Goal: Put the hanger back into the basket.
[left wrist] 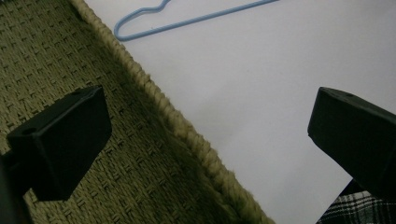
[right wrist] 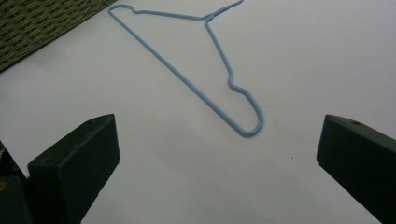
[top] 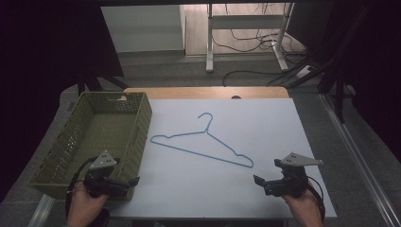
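We judge the work barely begun: nothing is gripped, and the pick-up, plus any transfer, remains to do. The white table (top: 265, 189) carries everything. The woven olive basket (top: 71, 146) sits under and ahead of our left gripper (left wrist: 205, 140), whose jaws stand wide open and straddle the basket's near rim; as far as we see, the basket holds nothing. The blue wire hanger (top: 203, 144) lies flat on the table, just beside the basket, ahead of both sets of fingers and touching neither. Our right gripper (right wrist: 215, 168) hovers with jaws fully apart, the hanger's near shoulder just beyond them.
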### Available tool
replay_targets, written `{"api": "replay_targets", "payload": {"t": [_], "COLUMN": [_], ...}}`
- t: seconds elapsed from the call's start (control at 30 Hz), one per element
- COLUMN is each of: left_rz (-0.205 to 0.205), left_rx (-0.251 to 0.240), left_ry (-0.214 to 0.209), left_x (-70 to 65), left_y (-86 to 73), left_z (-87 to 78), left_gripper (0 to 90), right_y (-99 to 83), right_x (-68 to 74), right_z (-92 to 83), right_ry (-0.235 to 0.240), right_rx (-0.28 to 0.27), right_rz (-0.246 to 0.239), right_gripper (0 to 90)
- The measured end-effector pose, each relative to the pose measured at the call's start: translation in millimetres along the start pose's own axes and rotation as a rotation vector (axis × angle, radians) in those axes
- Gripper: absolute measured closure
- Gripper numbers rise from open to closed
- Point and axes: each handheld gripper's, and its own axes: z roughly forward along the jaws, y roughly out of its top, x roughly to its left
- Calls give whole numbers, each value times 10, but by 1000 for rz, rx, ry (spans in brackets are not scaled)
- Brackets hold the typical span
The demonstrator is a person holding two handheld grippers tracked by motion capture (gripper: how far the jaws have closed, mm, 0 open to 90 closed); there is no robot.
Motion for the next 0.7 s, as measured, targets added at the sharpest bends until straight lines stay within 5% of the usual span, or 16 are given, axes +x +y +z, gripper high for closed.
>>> {"api": "replay_targets", "payload": {"t": [0.27,0.7], "left_rz": [-1,-10], "left_rx": [-5,-21], "left_ry": [-4,7], "left_x": [-4,-6], "left_y": [-8,-4], "left_z": [25,8], "left_gripper": [0,2], "right_y": [-7,45], "right_x": [16,52], "right_z": [41,78], "right_ry": [13,-14], "right_rx": [-9,35], "right_rz": [34,-39], "right_gripper": [0,0]}}
